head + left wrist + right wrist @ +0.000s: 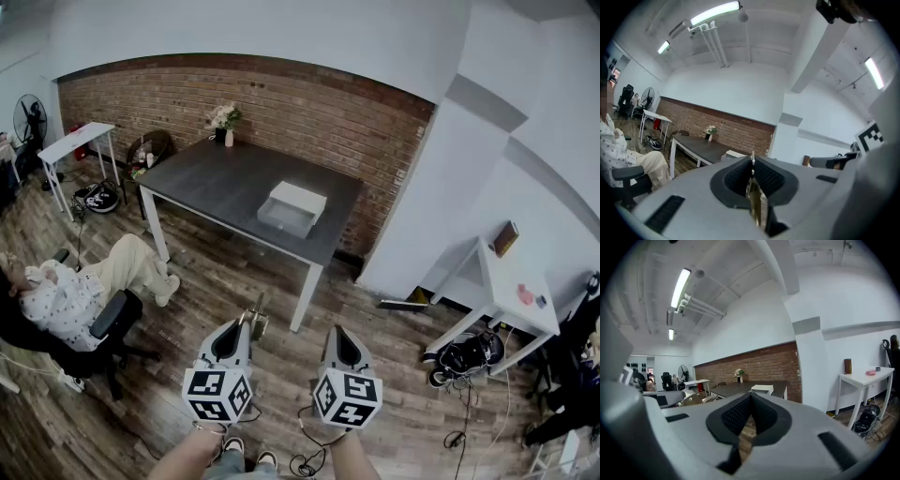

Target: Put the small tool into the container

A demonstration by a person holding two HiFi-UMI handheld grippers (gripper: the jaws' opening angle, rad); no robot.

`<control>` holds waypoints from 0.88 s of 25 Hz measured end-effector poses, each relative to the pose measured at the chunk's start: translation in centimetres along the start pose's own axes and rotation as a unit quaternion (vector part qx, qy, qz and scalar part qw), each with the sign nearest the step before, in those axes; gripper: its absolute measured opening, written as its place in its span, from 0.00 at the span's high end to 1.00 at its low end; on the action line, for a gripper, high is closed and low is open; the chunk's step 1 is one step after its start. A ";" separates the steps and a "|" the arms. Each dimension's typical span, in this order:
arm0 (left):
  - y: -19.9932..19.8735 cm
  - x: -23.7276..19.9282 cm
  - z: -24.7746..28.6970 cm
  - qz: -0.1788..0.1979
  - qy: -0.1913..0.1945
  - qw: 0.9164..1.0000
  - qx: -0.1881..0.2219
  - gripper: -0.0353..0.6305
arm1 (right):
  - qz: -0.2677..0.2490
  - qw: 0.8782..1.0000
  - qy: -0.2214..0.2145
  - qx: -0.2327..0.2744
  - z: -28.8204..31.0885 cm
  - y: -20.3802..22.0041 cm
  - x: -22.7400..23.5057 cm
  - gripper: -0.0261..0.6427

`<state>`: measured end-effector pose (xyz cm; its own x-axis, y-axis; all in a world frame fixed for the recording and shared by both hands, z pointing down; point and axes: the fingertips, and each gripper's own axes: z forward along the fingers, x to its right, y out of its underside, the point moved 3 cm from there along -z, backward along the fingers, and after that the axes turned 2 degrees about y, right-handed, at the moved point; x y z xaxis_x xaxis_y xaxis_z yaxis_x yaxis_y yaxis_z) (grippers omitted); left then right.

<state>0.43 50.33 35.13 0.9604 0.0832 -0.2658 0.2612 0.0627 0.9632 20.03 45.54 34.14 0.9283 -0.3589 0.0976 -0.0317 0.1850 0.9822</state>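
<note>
Brass-coloured, the small tool (755, 199) is sitting pinched edge-on between the nearly closed jaws of the left gripper (752, 161). Just to its right, the right gripper (750, 397) is hovering with its jaws together, gripping nothing. Well ahead of both grippers, the white container (292, 208) is sitting on a dark table (206, 178).

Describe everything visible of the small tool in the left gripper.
The small tool looks like a thin, flat metal piece with a brassy sheen, clamped edge-on between the left gripper's black ribbed pads. Its slim tip pokes just beyond the jaw tips. It is held in the air above the wooden floor, short of the dark table. Its full shape is unclear.
</note>
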 end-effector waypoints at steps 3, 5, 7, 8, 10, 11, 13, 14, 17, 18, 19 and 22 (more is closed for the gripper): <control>0.1 0.2 -0.1 0.001 0.001 1.000 0.001 0.92 | 0.005 1.000 -0.001 0.004 -0.1 0.2 0.1 0.96; 0.3 0.4 -0.2 0.002 0.000 1.000 0.002 0.92 | 0.004 1.000 -0.001 -0.001 -0.2 0.4 0.3 0.96; 0.4 0.7 -0.3 0.002 -0.003 1.000 0.002 0.92 | 0.003 1.000 -0.002 -0.008 -0.4 0.7 0.7 0.96; 0.5 0.8 -0.4 0.002 -0.005 1.000 0.001 0.92 | 0.005 1.000 -0.002 -0.011 -0.6 0.8 0.9 0.96; 0.8 1.1 -0.5 0.002 -0.012 1.000 0.001 0.92 | 0.007 1.000 0.000 -0.014 -0.8 1.1 1.4 0.96; 0.9 1.2 -0.5 0.001 -0.015 1.000 0.002 0.92 | 0.008 1.000 0.002 -0.014 -0.9 1.2 1.7 0.96; 1.4 1.4 -0.4 0.001 -0.021 1.000 0.001 0.92 | 0.007 1.000 0.006 -0.015 -0.9 1.4 2.5 0.96; 1.6 1.6 -0.2 0.001 -0.023 1.000 0.000 0.92 | 0.007 1.000 0.007 -0.016 -0.8 1.5 2.9 0.96; 2.4 2.0 0.5 0.000 -0.026 1.000 -0.011 0.92 | 0.015 1.000 0.008 -0.024 -0.3 1.9 4.0 0.96; 2.6 2.1 0.7 0.000 -0.028 1.000 -0.013 0.92 | 0.019 0.999 0.009 -0.027 -0.2 2.1 4.3 0.96; 2.7 2.1 1.0 -0.001 -0.029 0.999 -0.015 0.92 | 0.023 0.999 0.010 -0.030 0.0 2.2 4.6 0.96; 2.9 2.1 1.8 0.000 -0.031 0.999 -0.016 0.92 | 0.037 0.999 0.014 -0.035 0.9 2.5 5.2 0.96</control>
<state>3.35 48.88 37.49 0.9646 0.0213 -0.2629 0.2598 0.0945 0.9610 24.48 43.34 37.24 0.9341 -0.3173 0.1633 -0.0746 0.2739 0.9589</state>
